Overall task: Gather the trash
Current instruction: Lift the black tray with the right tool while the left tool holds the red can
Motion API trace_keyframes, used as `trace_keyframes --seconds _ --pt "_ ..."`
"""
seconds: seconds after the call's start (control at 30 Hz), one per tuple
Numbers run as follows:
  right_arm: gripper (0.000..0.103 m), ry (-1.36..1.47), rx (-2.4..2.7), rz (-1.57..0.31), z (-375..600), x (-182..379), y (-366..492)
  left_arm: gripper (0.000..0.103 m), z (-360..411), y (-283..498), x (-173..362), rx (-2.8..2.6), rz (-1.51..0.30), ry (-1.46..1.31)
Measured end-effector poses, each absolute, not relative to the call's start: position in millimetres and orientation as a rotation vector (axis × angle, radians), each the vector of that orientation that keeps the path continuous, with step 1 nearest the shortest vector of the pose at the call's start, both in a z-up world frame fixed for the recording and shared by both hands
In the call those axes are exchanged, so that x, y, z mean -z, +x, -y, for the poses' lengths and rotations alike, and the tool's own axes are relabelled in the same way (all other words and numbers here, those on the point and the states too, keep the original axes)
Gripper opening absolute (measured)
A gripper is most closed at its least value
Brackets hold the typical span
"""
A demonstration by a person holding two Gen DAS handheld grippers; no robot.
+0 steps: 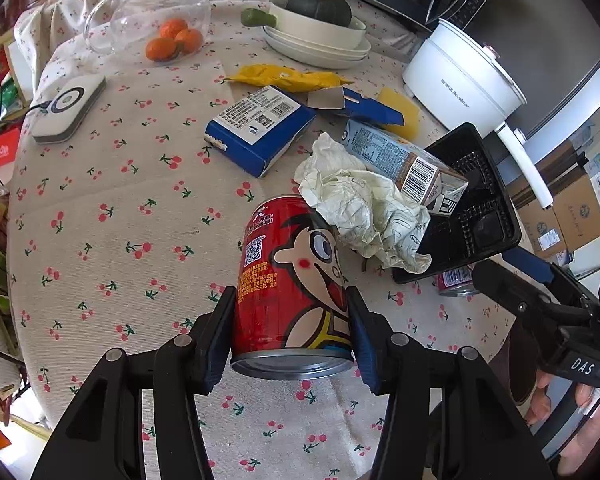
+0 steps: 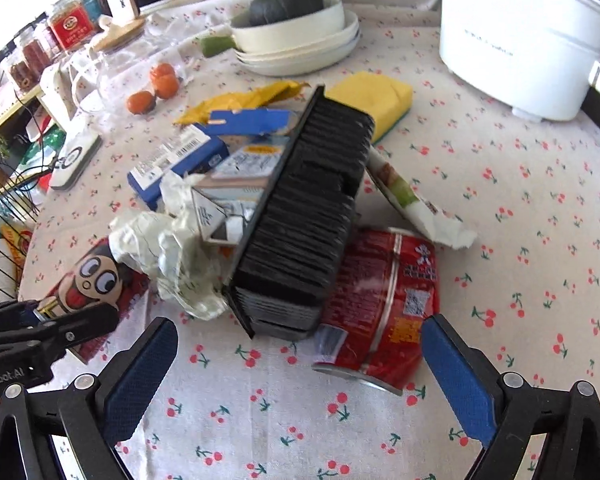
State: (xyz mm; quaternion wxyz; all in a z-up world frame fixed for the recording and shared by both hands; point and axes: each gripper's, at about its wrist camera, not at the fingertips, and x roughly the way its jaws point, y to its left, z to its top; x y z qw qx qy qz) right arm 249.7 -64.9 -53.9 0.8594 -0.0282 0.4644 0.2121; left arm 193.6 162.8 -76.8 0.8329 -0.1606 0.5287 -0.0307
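Note:
My left gripper [image 1: 291,334] is shut on a red cartoon can [image 1: 292,276], held tilted above the cherry-print tablecloth [image 1: 120,240]; the can also shows in the right wrist view [image 2: 96,280]. Behind it lie crumpled paper [image 1: 364,208], a milk carton [image 1: 400,160], a blue box [image 1: 260,128], a yellow wrapper [image 1: 288,78] and a black plastic tray [image 1: 472,208]. My right gripper [image 2: 296,356] is open, just in front of the tilted black tray [image 2: 308,220] and a crushed red can [image 2: 384,300].
A white electric pot [image 2: 520,36] stands far right. Stacked white dishes with a green squash [image 2: 288,4], a yellow sponge [image 2: 376,96], oranges [image 1: 172,40], a glass jug [image 1: 140,16] and a white device [image 1: 68,108] sit further back.

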Motion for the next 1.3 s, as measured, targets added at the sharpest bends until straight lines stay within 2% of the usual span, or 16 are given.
trace_keyframes --seconds 0.07,0.17,0.23,0.27,0.43,0.8,0.9,0.97,1.0,1.3 --pt "0.089 -0.044 -0.443 -0.959 64.6 52.6 253.5 0.055 -162.8 192.7 77.1 0.066 -1.120 -0.335" --pt "0.073 -0.022 -0.444 -0.955 65.9 54.9 259.7 0.055 -163.5 191.5 77.7 0.067 -1.121 -0.345" --pt "0.047 0.007 -0.455 -0.960 68.4 55.9 261.1 0.055 -163.1 190.0 76.1 0.070 -1.115 -0.350" --pt "0.042 0.027 -0.464 -0.959 69.8 55.6 261.8 0.055 -162.8 189.0 74.6 0.072 -1.110 -0.353" --pt "0.036 0.027 -0.455 -0.875 74.7 31.8 249.3 0.055 -160.6 184.2 66.2 0.089 -1.085 -0.367" --pt "0.035 0.065 -0.420 -0.714 112.2 -14.9 222.9 0.055 -155.3 174.1 55.9 0.115 -1.060 -0.381" --pt "0.032 0.085 -0.398 -0.701 127.2 -20.0 219.1 0.055 -150.5 172.0 54.5 0.121 -1.058 -0.379" --pt "0.018 0.092 -0.388 -0.699 137.1 -21.2 217.3 0.055 -147.4 172.2 53.8 0.127 -1.057 -0.380" --pt "0.015 0.099 -0.387 -0.704 142.2 -21.9 217.2 0.055 -145.0 172.0 52.7 0.132 -1.054 -0.379" --pt "0.015 0.100 -0.348 -0.814 168.9 11.4 221.0 0.055 -126.0 175.7 62.2 0.126 -1.084 -0.302"
